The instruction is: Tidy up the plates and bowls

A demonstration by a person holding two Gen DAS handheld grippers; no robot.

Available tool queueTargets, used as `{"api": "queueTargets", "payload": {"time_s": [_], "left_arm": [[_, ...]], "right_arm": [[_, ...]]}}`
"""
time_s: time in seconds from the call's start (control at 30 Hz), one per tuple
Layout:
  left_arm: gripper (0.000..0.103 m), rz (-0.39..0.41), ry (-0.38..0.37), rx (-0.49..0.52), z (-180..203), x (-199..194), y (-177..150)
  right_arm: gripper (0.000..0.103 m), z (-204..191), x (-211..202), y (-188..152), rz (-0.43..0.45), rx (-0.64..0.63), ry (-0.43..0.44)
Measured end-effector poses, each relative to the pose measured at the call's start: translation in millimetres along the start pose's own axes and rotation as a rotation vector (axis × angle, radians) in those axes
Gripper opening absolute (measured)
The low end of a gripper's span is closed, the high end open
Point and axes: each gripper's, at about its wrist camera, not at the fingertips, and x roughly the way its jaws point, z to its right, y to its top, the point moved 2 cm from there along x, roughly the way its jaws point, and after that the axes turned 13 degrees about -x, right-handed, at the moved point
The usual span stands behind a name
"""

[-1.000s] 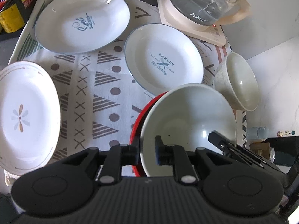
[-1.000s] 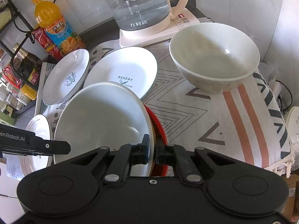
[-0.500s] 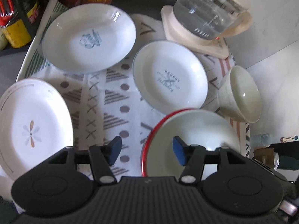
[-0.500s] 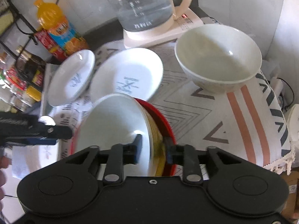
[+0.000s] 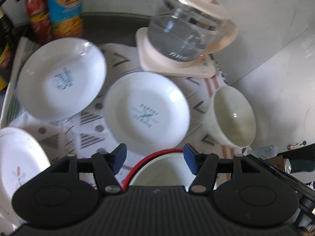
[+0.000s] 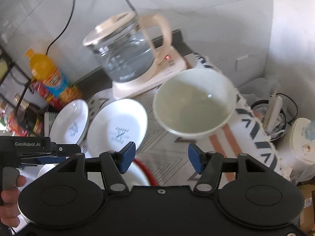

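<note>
Patterned cloth crowded, kettle behind. Your left gripper and right gripper: jaws spread, holding nothing. White bowl nested in red bowl below. Loose bowl sits near cloth edge; careless reach could knock it off or clip plate.

1. A cloth covers the counter, and all the dishes sit on it.
2. The bakery plate lies mid-cloth; the script plate lies to its far left.
3. The flower plate lies at the near left edge.
4. The lone bowl stands right of the bakery plate.
5. Nearest, below both grippers, a bowl sits nested in a rimmed dish.
6. The kettle stands on its base at the far edge, behind the bakery plate.
7. Bottles stand far left, behind the script plate.
</note>
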Motion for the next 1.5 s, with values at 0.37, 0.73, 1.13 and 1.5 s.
{"api": "queueTargets", "payload": {"time_s": [0.37, 0.73, 1.13, 1.5], "left_arm": [[0.062, 0.011, -0.06, 0.052, 54, 30, 12], [0.06, -0.032, -0.064, 0.049, 91, 87, 19], [0.055, -0.054, -0.05, 0.02, 109, 133, 26], [0.021, -0.085, -0.018, -0.022, 114, 170, 29]], "right_arm": [[0.059, 44, 9, 7, 0.005, 0.084, -0.031], [0.058, 88, 42, 14, -0.043, 0.152, -0.047], [0.048, 110, 74, 21, -0.088, 0.185, -0.044], [0.03, 123, 106, 18, -0.158, 0.223, -0.035]]}}
